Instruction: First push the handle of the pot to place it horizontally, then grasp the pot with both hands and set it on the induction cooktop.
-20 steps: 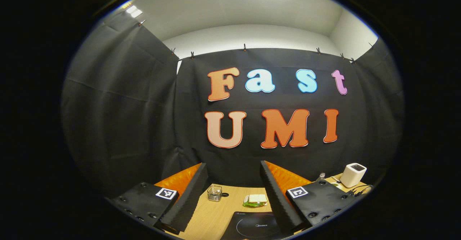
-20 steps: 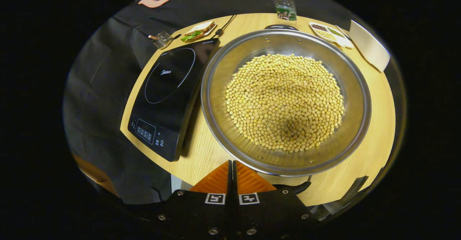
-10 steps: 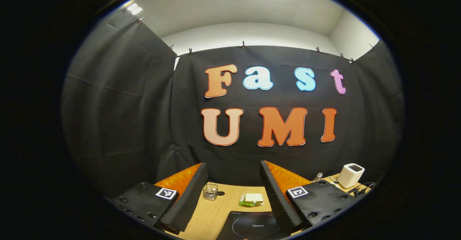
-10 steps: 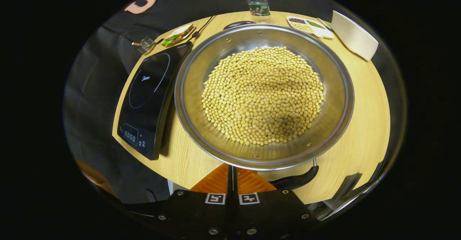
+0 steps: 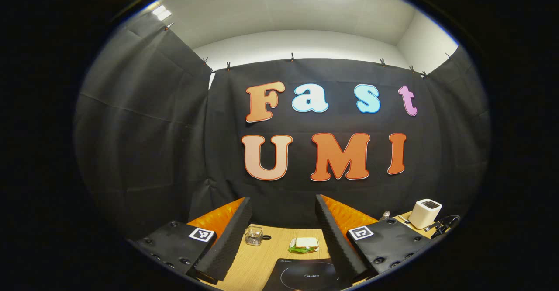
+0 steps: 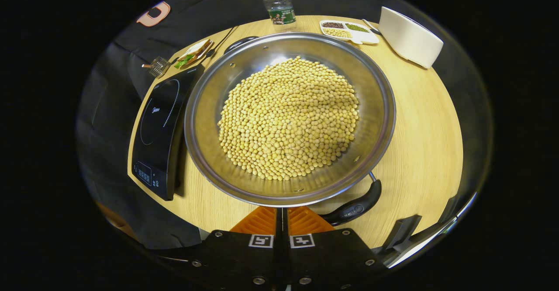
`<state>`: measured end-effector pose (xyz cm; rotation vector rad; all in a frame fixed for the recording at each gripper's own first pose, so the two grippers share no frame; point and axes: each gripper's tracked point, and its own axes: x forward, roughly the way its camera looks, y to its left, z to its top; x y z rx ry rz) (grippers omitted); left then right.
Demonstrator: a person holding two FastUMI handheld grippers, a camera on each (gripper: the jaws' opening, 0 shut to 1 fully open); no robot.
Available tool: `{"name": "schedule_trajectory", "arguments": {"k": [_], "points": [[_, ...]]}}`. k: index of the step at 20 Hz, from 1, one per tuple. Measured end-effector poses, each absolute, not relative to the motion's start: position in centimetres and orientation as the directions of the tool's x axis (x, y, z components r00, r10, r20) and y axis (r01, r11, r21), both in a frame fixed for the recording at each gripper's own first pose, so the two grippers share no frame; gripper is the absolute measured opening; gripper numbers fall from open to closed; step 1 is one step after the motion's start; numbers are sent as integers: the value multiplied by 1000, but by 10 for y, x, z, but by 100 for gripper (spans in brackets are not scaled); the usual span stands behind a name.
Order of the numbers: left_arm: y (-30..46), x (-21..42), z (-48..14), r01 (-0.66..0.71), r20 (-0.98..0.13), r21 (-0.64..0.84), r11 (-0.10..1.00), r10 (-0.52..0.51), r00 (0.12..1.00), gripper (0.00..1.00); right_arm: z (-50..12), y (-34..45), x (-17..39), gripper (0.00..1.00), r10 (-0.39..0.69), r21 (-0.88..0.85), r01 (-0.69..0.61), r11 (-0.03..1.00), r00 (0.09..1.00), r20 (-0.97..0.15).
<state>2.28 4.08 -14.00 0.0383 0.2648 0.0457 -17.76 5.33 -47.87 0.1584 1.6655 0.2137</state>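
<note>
One steel pot (image 6: 205,120), heaped with pale yellow beans (image 6: 288,118), sits on the wooden worktop (image 6: 419,120) just beside the black induction cooktop (image 6: 159,133), its rim overhanging the cooktop's near edge in the right gripper view. The pot's black handle (image 6: 356,203) juts from the near rim, next to the right claw (image 6: 281,214), whose fingers are pressed together with nothing between them. A second dark handle (image 6: 238,43) shows at the far rim. A brand mark sits on the cooktop's glass, too small to read. Beyond the pot stand a water bottle (image 6: 279,7), a divided dish of grains (image 6: 347,31), a white box (image 6: 408,35), a sandwich (image 6: 192,53) and a small glass jar (image 6: 158,67). Compared with a second ago, the pot has slid left in this view and more of its near handle shows. In the left gripper view, the left claw (image 5: 284,234) is spread wide and empty, aimed level above the worktop, little changed from a second ago.
</note>
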Motion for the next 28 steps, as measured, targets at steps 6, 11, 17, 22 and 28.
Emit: {"name": "schedule_trajectory", "arguments": {"k": [6,11,17,22,28], "points": [[38,27,-147,-36,-275,38,999,45,960,96,-489,23,-167,0,192,193,5,981,-104,-976],[34,33,-152,-35,-285,28,999,41,958,96,-496,-3,-153,0,155,154,19,988,-92,-984],[24,40,-161,-20,-306,25,1000,26,952,94,-515,-46,-139,0,88,79,96,992,-98,-991],[23,45,-169,-17,-324,25,1000,25,946,99,-520,-58,-122,0,65,56,103,993,-86,-994],[23,47,-172,-15,-332,30,999,24,943,99,-525,-72,-96,0,45,36,128,991,-67,-997]]}}
